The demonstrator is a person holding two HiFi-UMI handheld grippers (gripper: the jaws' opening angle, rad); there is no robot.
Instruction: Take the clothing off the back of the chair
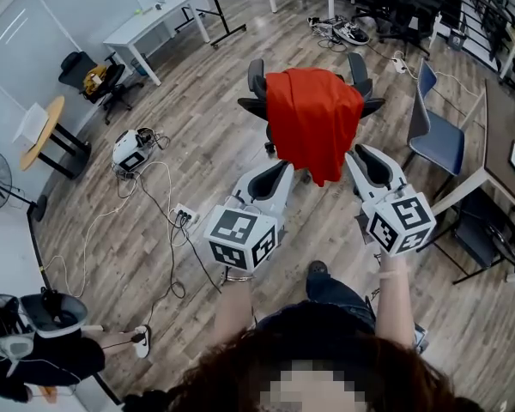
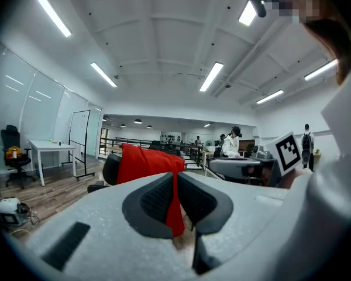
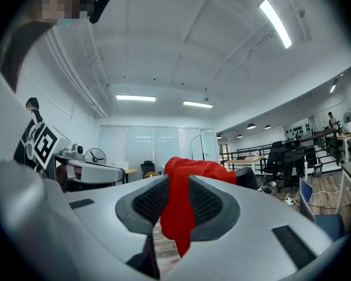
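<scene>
A red piece of clothing (image 1: 313, 118) hangs spread over the back of a black office chair (image 1: 256, 82), its lower corner trailing toward me. My left gripper (image 1: 285, 168) is at the cloth's near left edge and is shut on a thin fold of it (image 2: 174, 206). My right gripper (image 1: 354, 154) grips the near right edge, a thicker bunch of red cloth (image 3: 176, 215) filling the gap between its pads. In the left gripper view (image 2: 175, 183) the chair back (image 2: 111, 167) shows behind the cloth; in the right gripper view (image 3: 176, 192) it (image 3: 245, 177) shows at the right.
A blue chair (image 1: 438, 136) and a dark desk (image 1: 506, 136) stand at the right. Cables and a power strip (image 1: 184, 217) lie on the wooden floor at the left, near a white device (image 1: 133, 148). A white table (image 1: 150, 24) stands far left. Another person (image 1: 34, 342) crouches at bottom left.
</scene>
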